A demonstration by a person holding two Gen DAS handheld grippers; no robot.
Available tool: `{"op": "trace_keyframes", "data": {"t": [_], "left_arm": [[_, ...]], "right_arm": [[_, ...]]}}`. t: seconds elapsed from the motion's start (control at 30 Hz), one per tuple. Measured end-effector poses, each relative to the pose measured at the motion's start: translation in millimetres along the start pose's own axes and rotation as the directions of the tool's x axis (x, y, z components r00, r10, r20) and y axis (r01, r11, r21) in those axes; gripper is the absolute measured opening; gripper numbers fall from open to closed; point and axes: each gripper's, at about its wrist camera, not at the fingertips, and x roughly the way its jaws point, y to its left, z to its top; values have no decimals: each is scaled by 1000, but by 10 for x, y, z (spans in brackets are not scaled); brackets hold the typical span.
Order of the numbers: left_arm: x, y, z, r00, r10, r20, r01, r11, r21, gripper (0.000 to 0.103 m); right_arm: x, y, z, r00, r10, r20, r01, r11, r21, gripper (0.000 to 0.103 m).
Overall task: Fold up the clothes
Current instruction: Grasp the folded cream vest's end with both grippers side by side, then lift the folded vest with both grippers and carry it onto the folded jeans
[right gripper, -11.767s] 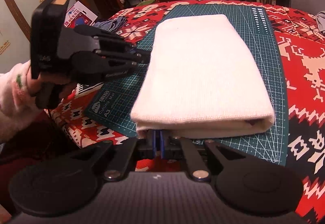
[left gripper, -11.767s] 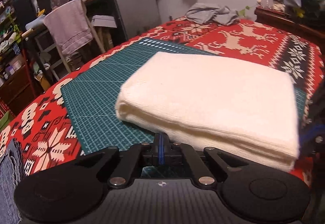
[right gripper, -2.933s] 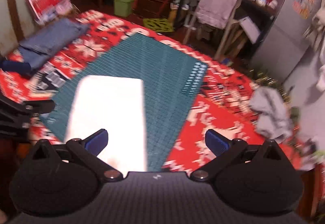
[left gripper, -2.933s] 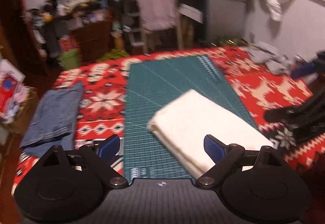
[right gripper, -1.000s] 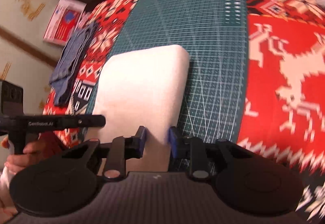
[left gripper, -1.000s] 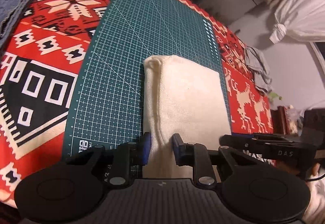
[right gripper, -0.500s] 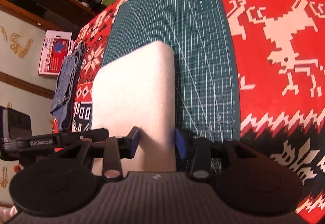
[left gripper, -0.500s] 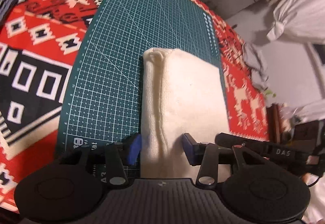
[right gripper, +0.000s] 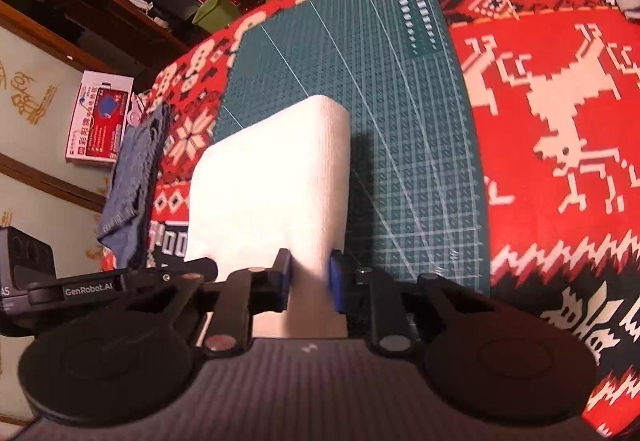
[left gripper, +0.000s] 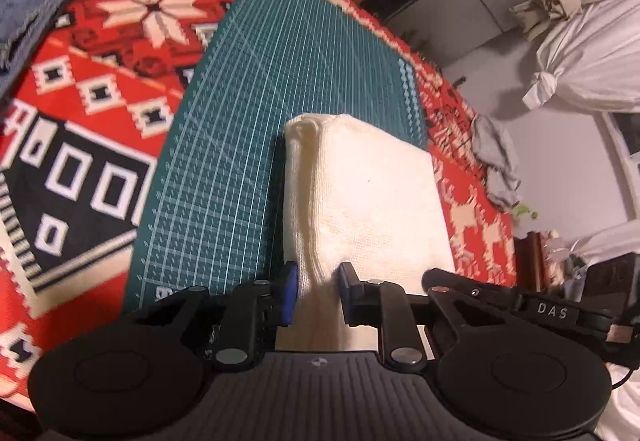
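A red patterned blanket (left gripper: 100, 53) is covering the bed, with a green cutting mat (left gripper: 256, 129) lying on it. The folded cream garment (left gripper: 360, 201) is sitting on the mat's near part. The left gripper (left gripper: 316, 287) and right gripper (right gripper: 310, 281) are each pinching a near corner, narrower than half a second ago. Only the right view is showing a boxed package (right gripper: 100, 117); the garment's near edge is hidden behind the grippers.

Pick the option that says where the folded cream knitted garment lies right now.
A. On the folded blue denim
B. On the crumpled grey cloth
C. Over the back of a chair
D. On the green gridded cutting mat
D: both wrist views show the folded cream knitted garment lying on the green gridded cutting mat, with the folded blue denim off to one side on the red patterned cover.
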Motion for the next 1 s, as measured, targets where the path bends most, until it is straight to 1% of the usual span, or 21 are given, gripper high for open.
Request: {"op": "trace_keyframes", "data": {"t": [0.13,0.23,0.3,0.37,0.47,0.57,0.67,0.83,0.9,1.0], "left_arm": [[-233,80,213,1000,-3,27,3,1000,-6,21],[-422,160,390,999,-6,49,6,1000,-13,21],[-612,299,577,998,-4,69,6,1000,-21,21],[-823,432,761,995,16,103,-14,1000,-17,21],[-1124,674,1039,986,39,162,-37,999,-14,21],[-1348,994,1311,978,44,206,-37,998,-42,20],[-1438,1314,1536,974,56,220,-42,997,-70,20],[-1567,1834,1901,968,77,240,-50,992,-114,20],[-1523,1990,1986,968,81,238,-52,991,-124,20],[-1433,2205,2081,967,85,238,-53,989,-136,20]], "right_arm": [[12,270,163,999,32,7,-33,999,19,22],[121,647,314,999,32,26,-32,999,-6,22],[239,932,415,999,35,40,-34,999,-27,22],[371,1209,532,997,64,44,-63,998,-29,22],[591,1668,685,993,101,55,-99,994,-53,22],[867,2092,821,991,125,55,-121,989,-82,22],[1169,2439,932,989,141,39,-137,986,-99,22],[1707,2901,1029,993,118,20,-115,984,-137,21],[1926,2976,1052,994,105,11,-103,985,-139,21],[2208,2976,1105,995,98,-2,-98,987,-124,21]]}}
